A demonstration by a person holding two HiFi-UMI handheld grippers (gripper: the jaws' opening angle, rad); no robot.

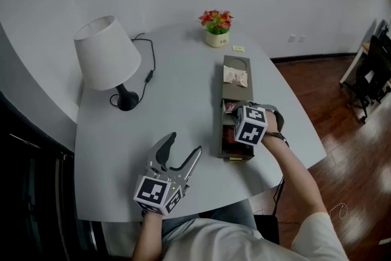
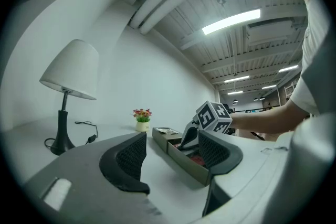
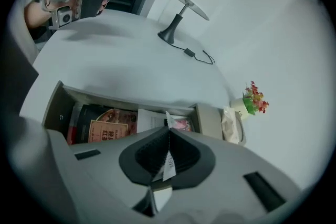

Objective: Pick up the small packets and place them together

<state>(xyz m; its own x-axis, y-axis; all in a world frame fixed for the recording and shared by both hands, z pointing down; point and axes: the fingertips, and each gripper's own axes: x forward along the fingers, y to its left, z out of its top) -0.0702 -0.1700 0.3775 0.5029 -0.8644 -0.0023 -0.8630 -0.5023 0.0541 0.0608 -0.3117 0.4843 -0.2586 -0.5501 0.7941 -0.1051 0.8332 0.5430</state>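
A thin white paper packet (image 3: 167, 161) is pinched edge-on between the shut jaws of the right gripper (image 3: 168, 136), just above the middle section of a long grey-brown divided tray (image 1: 221, 95). Below it lie a pink packet (image 3: 181, 124) and dark red printed packets (image 3: 100, 127), while a crumpled pale packet (image 1: 235, 76) sits alone in the far section. So the gathering looks barely begun, with several packets not yet together. The left gripper (image 1: 181, 153) hovers over the white rounded table (image 1: 177, 95), jaws spread and empty. A white-shaded lamp (image 1: 107, 53) and a small flowerpot (image 1: 217, 28) stand well clear; only the tray's dividers might obstruct.
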